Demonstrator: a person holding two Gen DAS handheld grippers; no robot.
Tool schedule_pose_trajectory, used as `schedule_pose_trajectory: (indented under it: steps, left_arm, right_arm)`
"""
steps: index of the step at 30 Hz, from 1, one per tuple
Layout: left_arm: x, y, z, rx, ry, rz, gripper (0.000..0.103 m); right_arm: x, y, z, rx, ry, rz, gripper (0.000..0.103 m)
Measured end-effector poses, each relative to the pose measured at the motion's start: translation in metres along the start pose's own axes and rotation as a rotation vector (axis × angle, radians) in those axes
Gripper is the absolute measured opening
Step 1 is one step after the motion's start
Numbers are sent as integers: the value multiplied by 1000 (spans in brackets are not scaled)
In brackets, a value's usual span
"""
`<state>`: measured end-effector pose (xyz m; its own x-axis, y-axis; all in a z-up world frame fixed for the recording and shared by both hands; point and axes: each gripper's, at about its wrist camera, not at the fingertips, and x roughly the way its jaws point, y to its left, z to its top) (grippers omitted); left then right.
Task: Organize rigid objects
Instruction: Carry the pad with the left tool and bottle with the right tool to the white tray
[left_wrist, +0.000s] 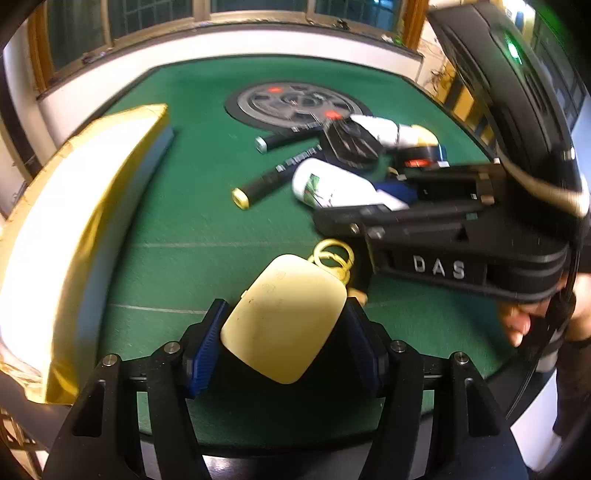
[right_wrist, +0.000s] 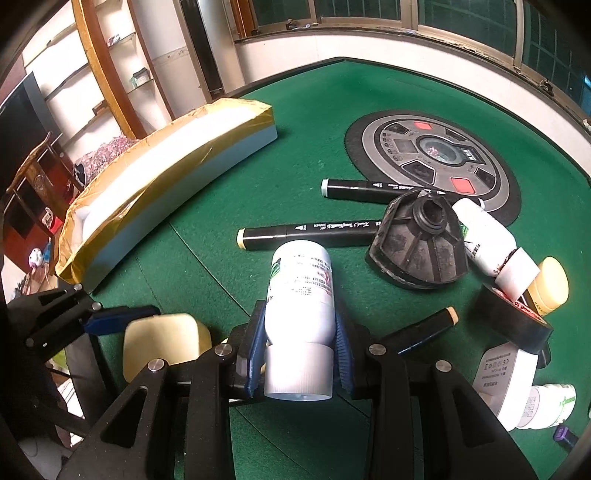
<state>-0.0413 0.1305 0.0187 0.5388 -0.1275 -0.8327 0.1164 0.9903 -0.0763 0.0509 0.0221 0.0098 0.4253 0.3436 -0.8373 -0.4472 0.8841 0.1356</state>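
With the left gripper (left_wrist: 282, 328) clamped on the cream case (left_wrist: 284, 317) and the right gripper (right_wrist: 300, 350) pinching the white bottle (right_wrist: 300, 295), either load could clip the other, the case sitting close at the bottle's nine o'clock.

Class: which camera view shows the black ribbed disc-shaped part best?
The right wrist view: the black ribbed part lies unobstructed, ribs and central hub clear. The left wrist view shows it only small, blurred and partly hidden by bottles.

table felt (right_wrist: 317, 122): was green
case (left_wrist: 284, 317): was pale yellow
bottle (right_wrist: 301, 295): was white, green print
markers (right_wrist: 310, 230): were black
box (right_wrist: 166, 177): was gold-taped
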Motion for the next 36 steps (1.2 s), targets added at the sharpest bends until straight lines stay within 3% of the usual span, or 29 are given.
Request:
schedule_pose_trajectory:
  steps: [7,24,31,36]
  left_arm:
    - [-11,0,7,-3,-42,75,62]
    - [-62,41,17,-103,-166,117,62]
    - [-90,67,25,-159,-226,113,62]
    - [-95,97,28,-216,-234,164,62]
  right_arm:
    - [-7,1,2,6,-25,2,30]
    - [-25,16,13,-20,-83,19,30]
    - [-30,29,19,-46,-101,32,30]
    - [-28,35,21,-54,-103,42,30]
